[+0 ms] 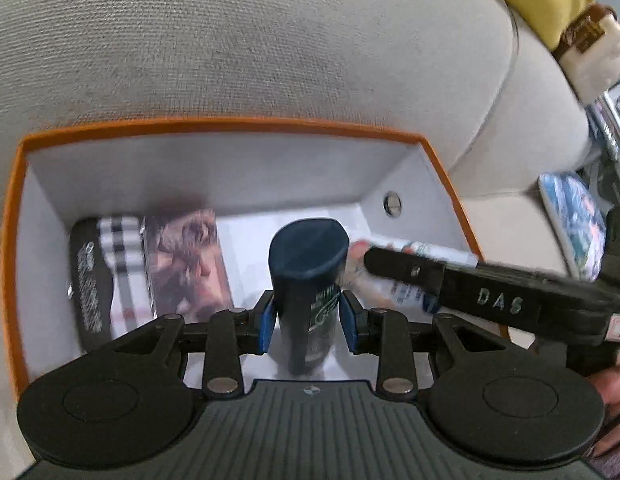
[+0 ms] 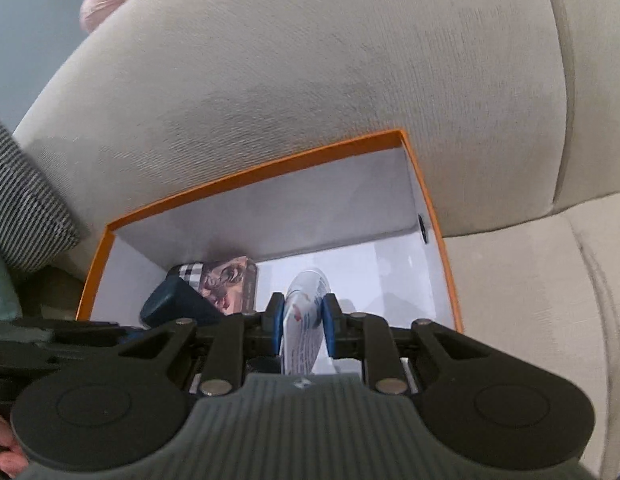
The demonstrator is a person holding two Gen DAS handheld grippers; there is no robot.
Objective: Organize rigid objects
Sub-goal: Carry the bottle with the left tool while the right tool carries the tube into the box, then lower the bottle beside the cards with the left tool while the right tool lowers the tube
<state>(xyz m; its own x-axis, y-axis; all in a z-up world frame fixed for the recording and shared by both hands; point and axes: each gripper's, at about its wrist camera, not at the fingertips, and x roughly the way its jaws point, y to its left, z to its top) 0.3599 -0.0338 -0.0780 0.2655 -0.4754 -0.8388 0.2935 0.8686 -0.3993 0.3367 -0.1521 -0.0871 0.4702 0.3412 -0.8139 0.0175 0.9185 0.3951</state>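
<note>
Both grippers over the orange box, each clamped on an item.

Orange-rimmed box (image 1: pixel 437 160) with white inside sits on the beige sofa (image 1: pixel 230 40), against the backrest. Left gripper (image 1: pixel 308 322) grips a dark blue can (image 1: pixel 306 264), upright, inside the box near its middle. Right gripper (image 2: pixel 302 328) pinches a white printed tube (image 2: pixel 304 320) at the box's right side. Far-left corner holds a black case (image 1: pixel 88 280), a plaid-pattern box (image 1: pixel 124 264) and a portrait-print box (image 1: pixel 190 260), side by side.
</note>
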